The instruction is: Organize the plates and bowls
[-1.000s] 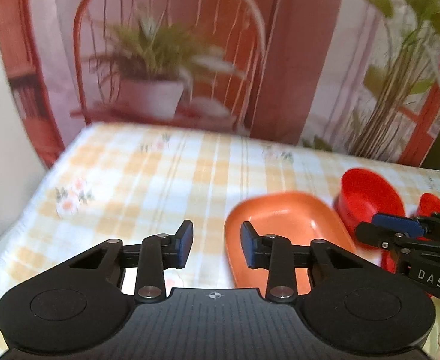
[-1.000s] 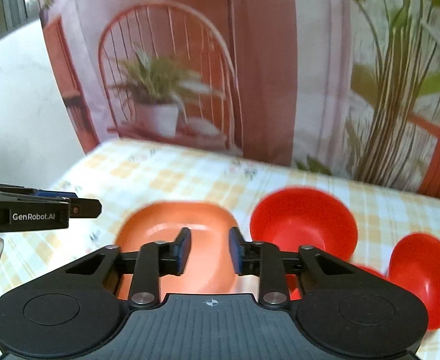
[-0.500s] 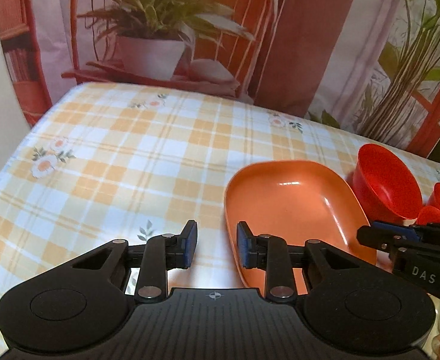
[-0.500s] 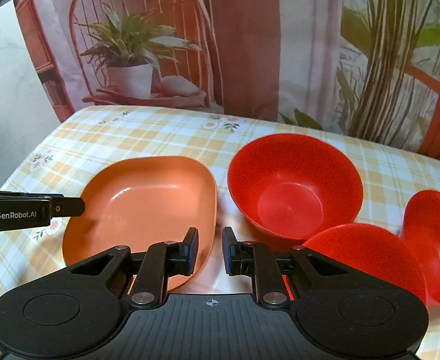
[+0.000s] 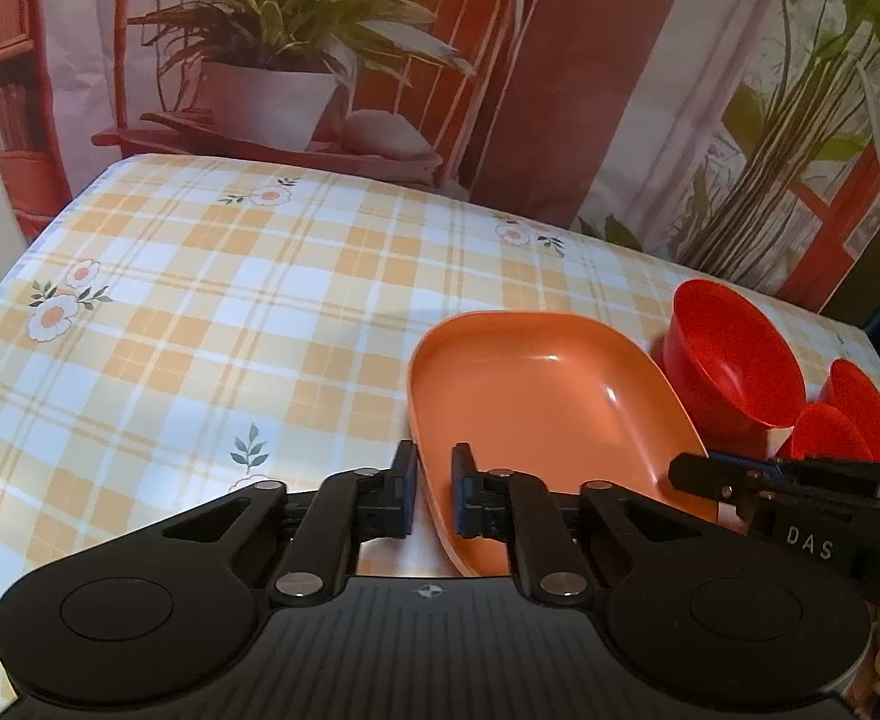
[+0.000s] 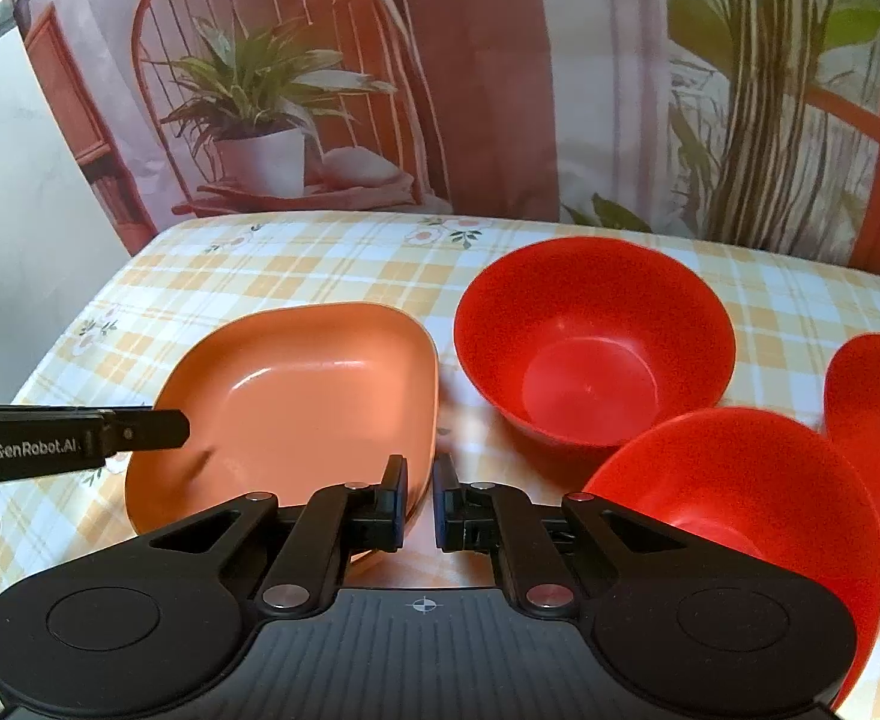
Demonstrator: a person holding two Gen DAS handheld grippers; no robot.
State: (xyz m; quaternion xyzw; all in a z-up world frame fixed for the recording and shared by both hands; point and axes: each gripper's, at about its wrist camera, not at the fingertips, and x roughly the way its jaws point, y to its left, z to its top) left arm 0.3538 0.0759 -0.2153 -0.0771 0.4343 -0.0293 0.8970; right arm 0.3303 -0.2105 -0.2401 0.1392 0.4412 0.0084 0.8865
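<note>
Grippers pinch opposite rims of the orange plate [image 6: 296,396] near the table's [image 5: 200,312] front edge: left gripper [image 5: 434,492] and right gripper [image 6: 419,504] are both clamped on it. Gripping both sides would keep it level for lifting; three red bowls [image 6: 590,342] sit toward the right edge

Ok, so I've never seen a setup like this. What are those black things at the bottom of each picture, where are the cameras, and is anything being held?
There is no robot arm here. A person holds a two-finger gripper in each hand, and each gripper carries a fisheye camera looking forward along its fingers. One picture comes from the left gripper, the other from the right gripper. On the checked tablecloth sit an orange plate and three red bowls. Both grippers have their jaws shut on the plate's rim, one on each side of it. Nothing holds the bowls.
</note>
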